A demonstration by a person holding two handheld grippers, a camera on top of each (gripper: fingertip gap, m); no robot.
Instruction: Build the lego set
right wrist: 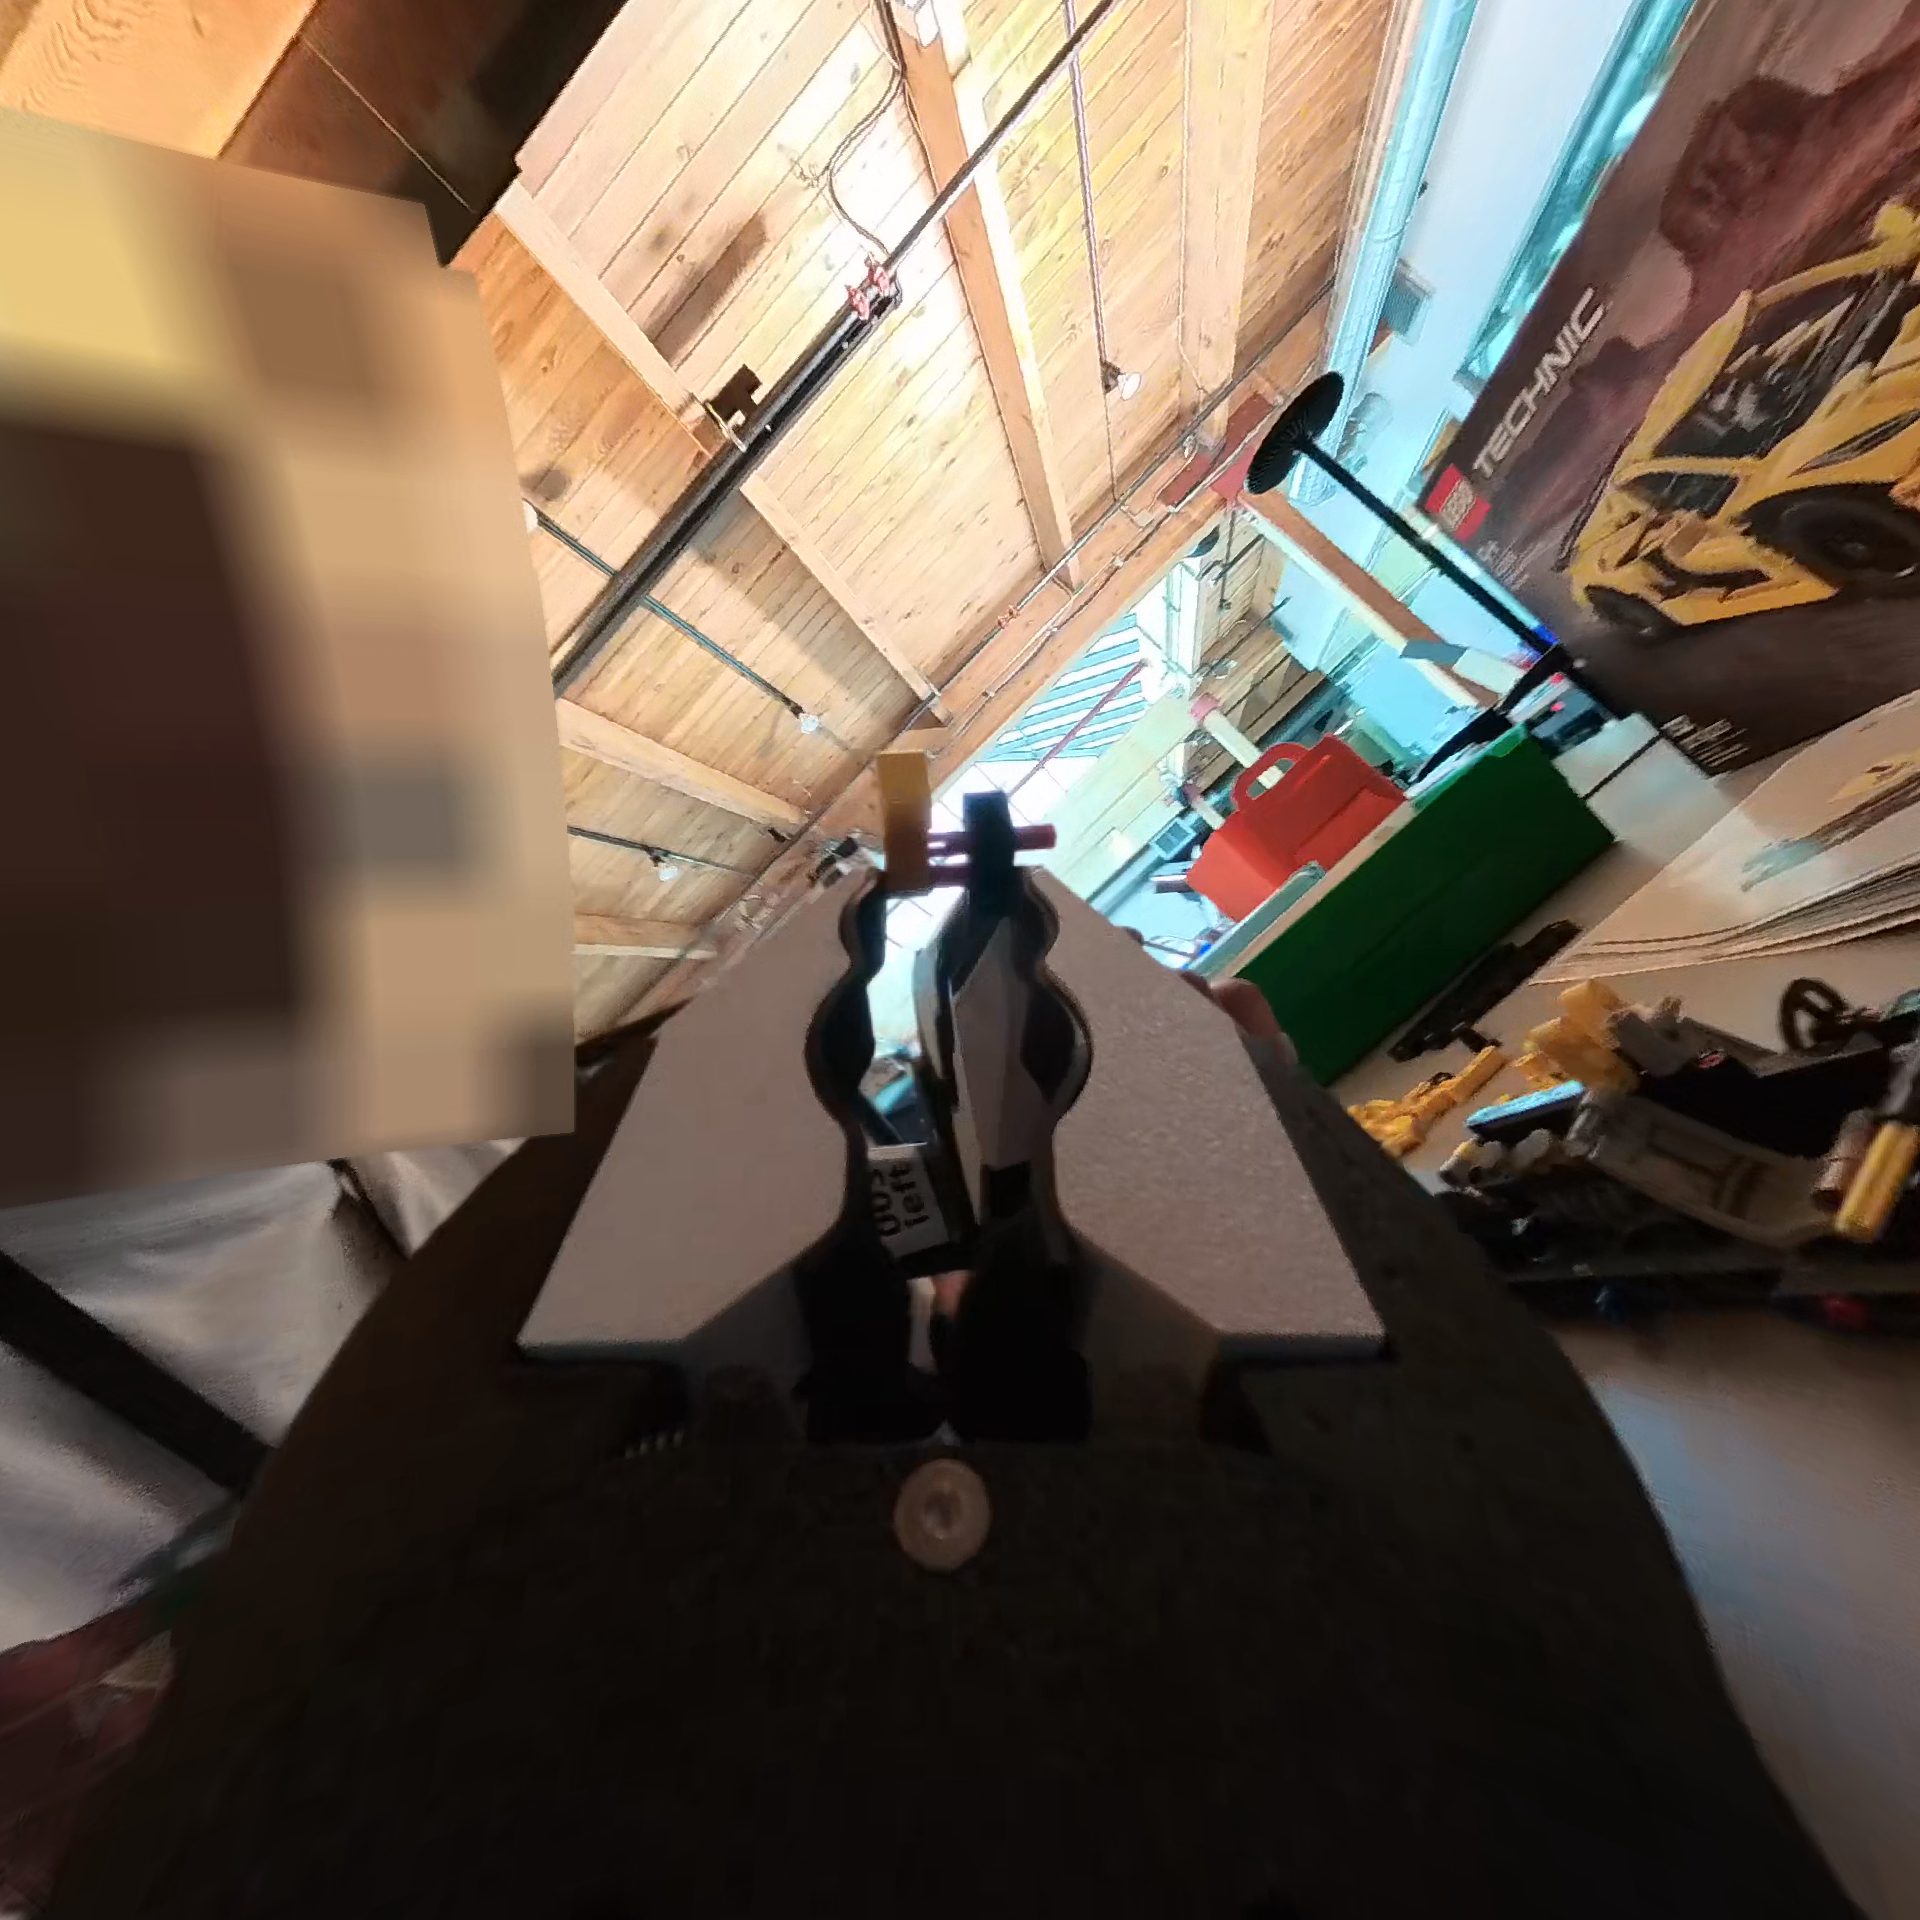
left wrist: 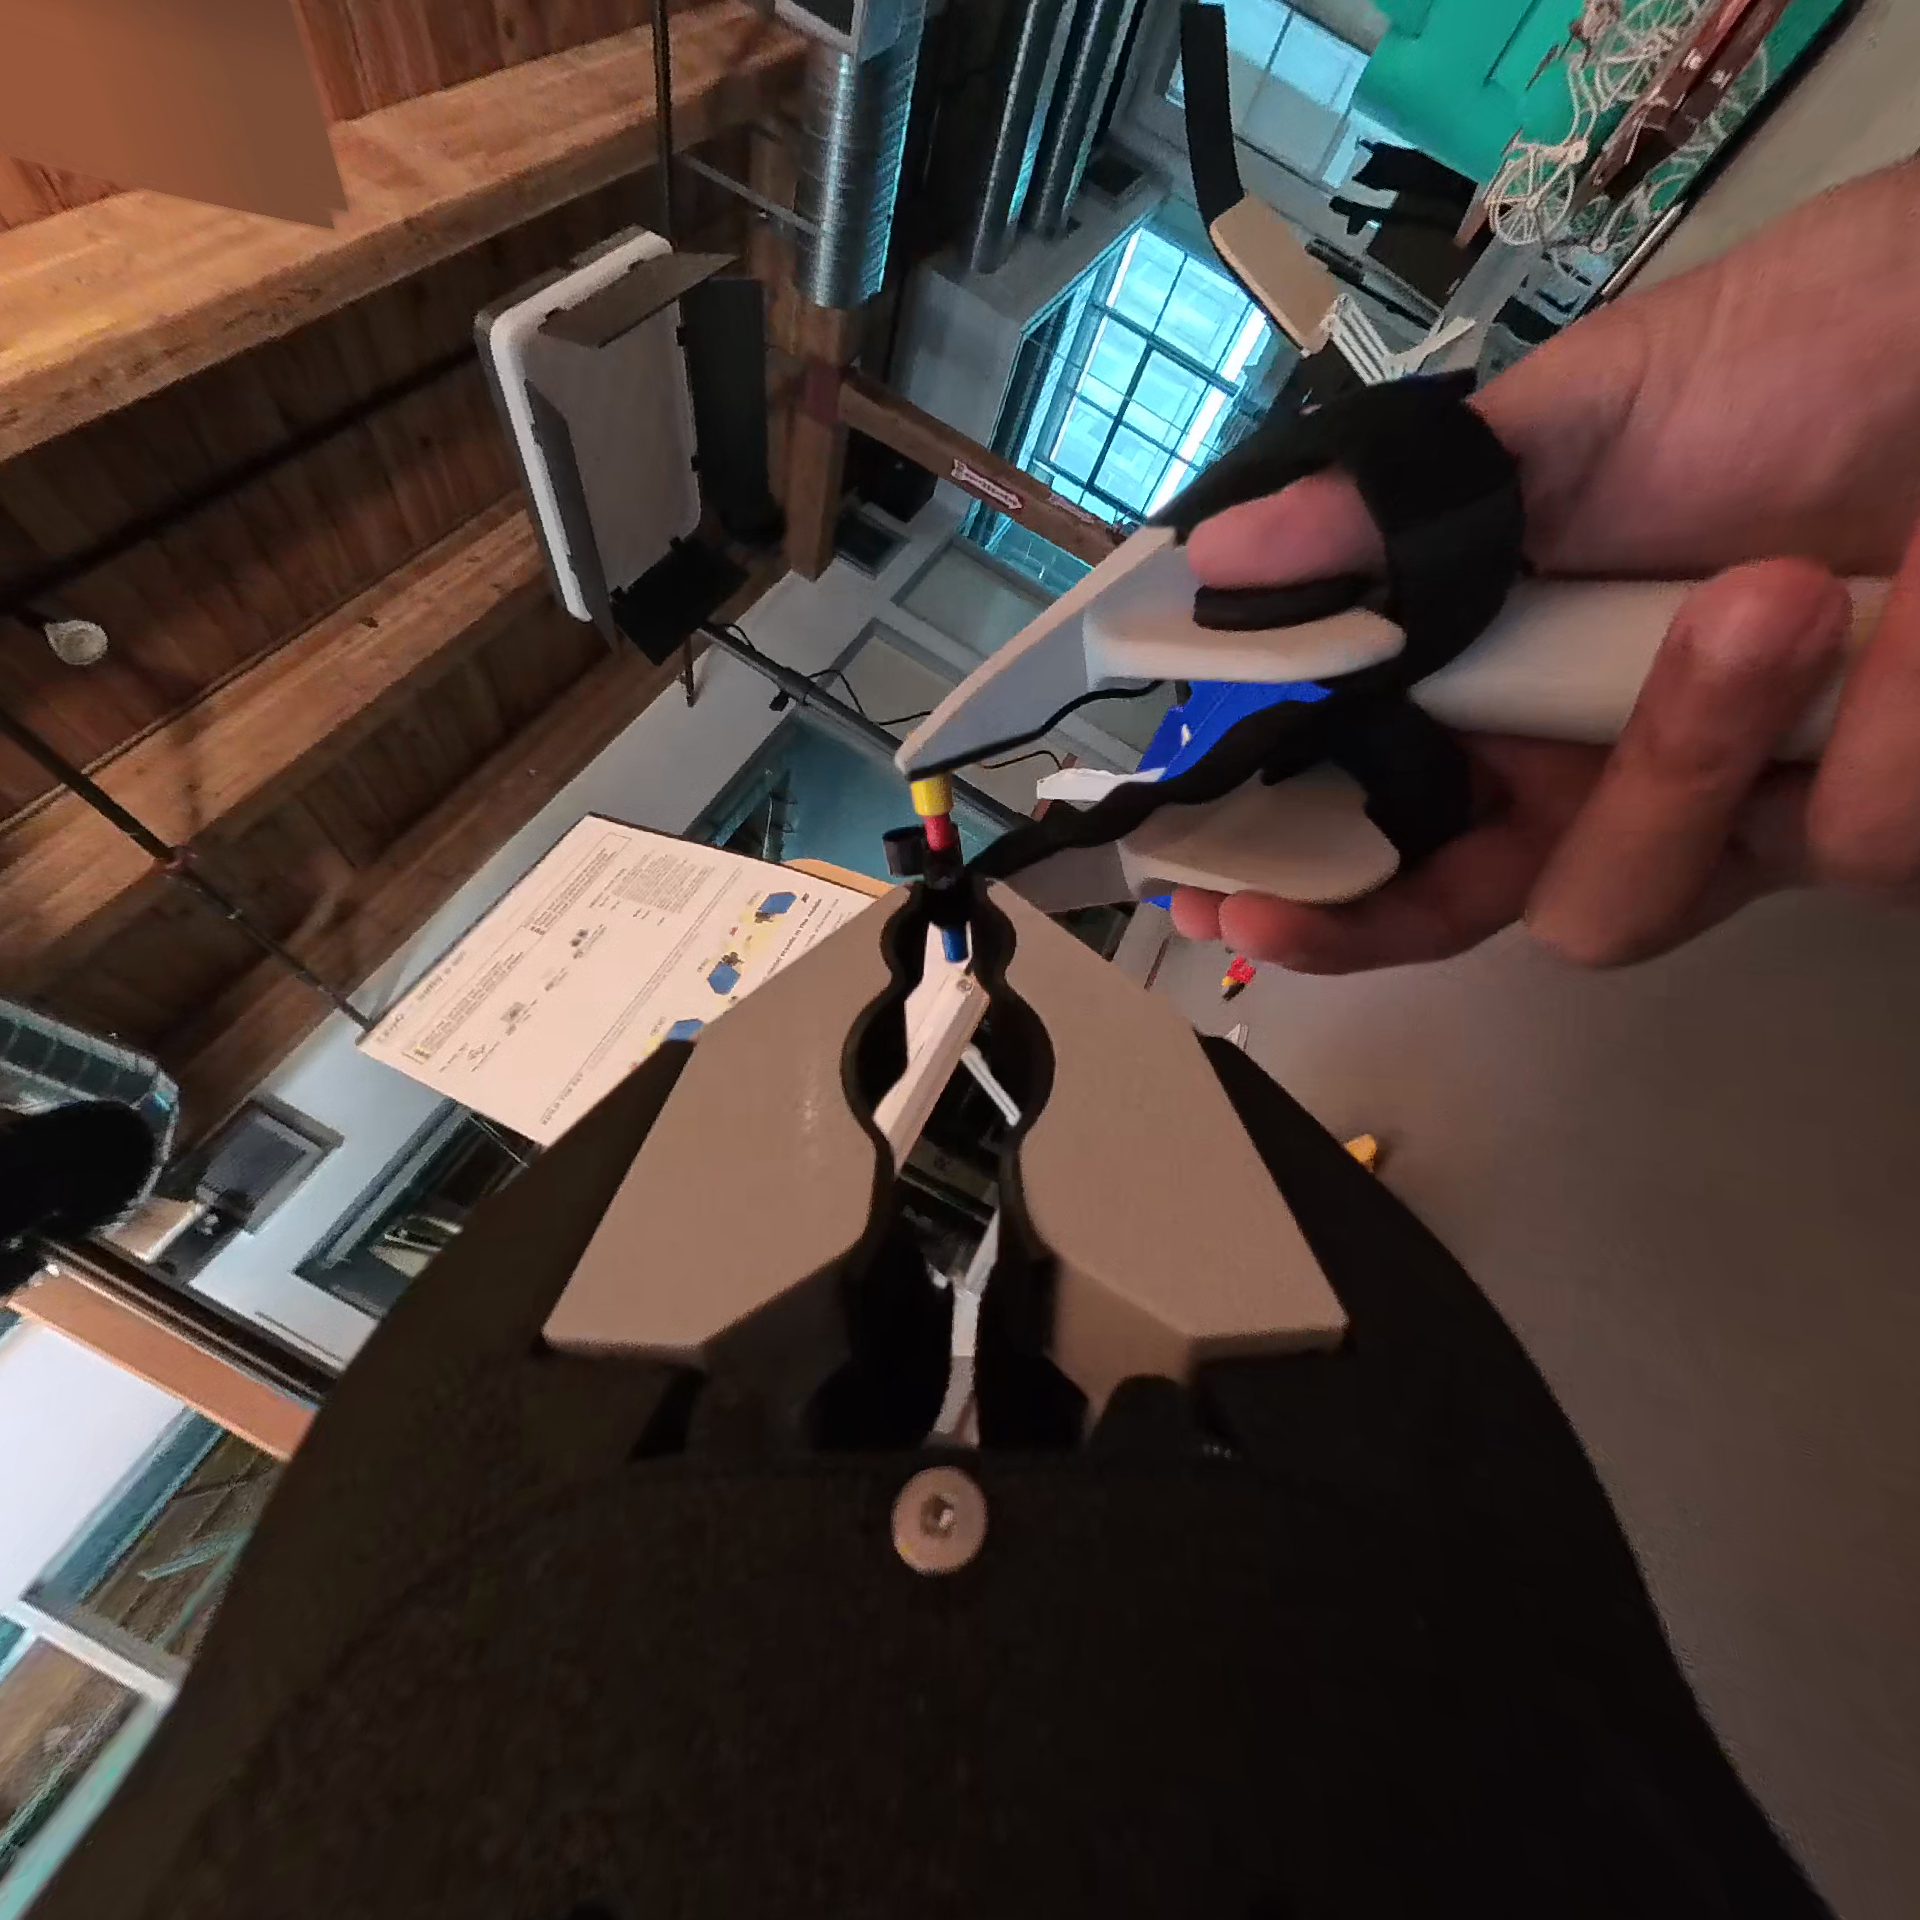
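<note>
Our left gripper [left wrist: 940, 914] is clamped on the small black connector [left wrist: 940, 883] while the right gripper [right wrist: 951, 883] pinches its red axle [left wrist: 937, 831] with the yellow bush [left wrist: 931, 798], held mid-air, so we should push straight along the axle without twisting.

My fingers [left wrist: 758, 1174] look like matt grey plastic on a rough black body, with a dull metal screw [left wrist: 938, 1519]. The pin [left wrist: 932, 802] is glossy plastic, probably. Far off, the ceiling [right wrist: 831, 343] is bare planked wood; the box [right wrist: 1704, 436] is printed card.
</note>
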